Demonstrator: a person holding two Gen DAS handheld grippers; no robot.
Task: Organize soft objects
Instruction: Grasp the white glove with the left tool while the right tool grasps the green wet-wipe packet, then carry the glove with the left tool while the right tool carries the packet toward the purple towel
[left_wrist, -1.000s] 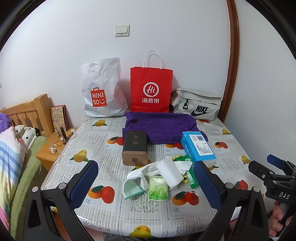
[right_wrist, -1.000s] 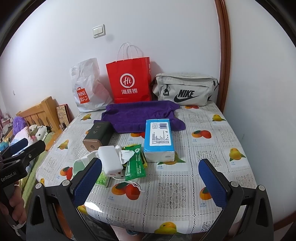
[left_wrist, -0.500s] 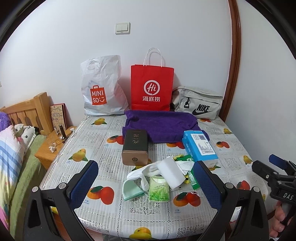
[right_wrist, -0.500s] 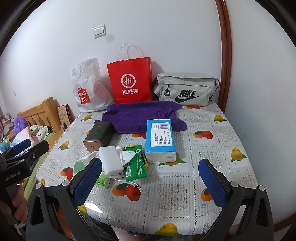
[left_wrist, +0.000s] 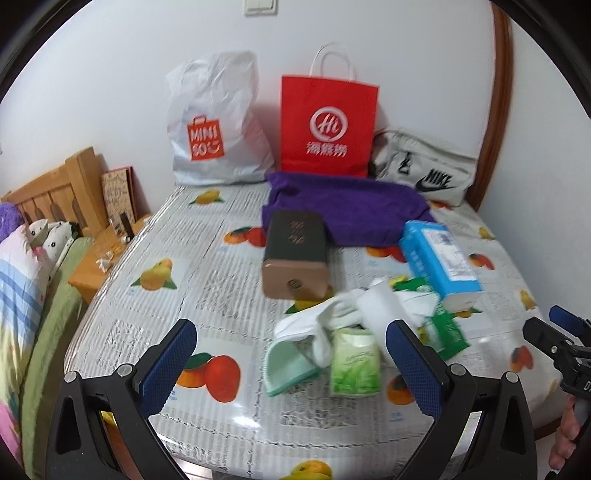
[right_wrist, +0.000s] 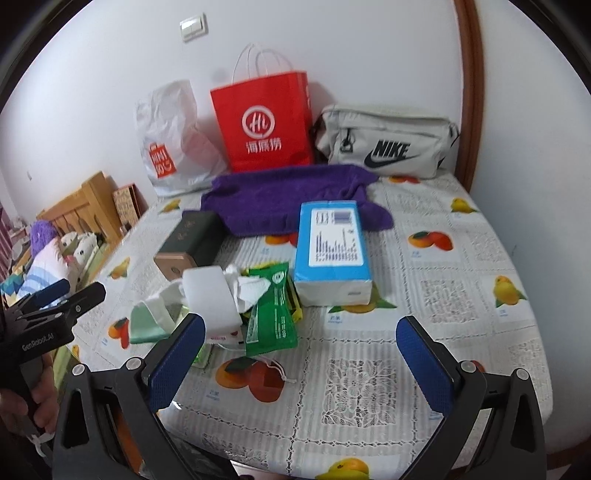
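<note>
A purple towel (left_wrist: 343, 210) (right_wrist: 291, 201) lies spread at the back of the fruit-print table (left_wrist: 207, 273) (right_wrist: 443, 295). A blue tissue pack (left_wrist: 437, 262) (right_wrist: 330, 251) sits in front of it. A heap of white socks (left_wrist: 347, 314) (right_wrist: 207, 295), a mint cloth (left_wrist: 288, 365), a pale green wipes pack (left_wrist: 354, 367) and a dark green pack (right_wrist: 271, 314) lies near the front. My left gripper (left_wrist: 288, 365) is open, low over the heap's near side. My right gripper (right_wrist: 301, 360) is open above the bare cloth right of the heap.
A dark box with a copper end (left_wrist: 295, 254) (right_wrist: 188, 243) lies left of the tissue pack. Along the wall stand a white plastic bag (left_wrist: 214, 122), a red paper bag (left_wrist: 328, 129) and a grey Nike bag (right_wrist: 384, 142). A bed and wooden nightstand (left_wrist: 96, 266) are left.
Both grippers have moved forward toward the table, so the heap and boxes appear larger and closer. Both stay open. Nothing on the table has shifted.
</note>
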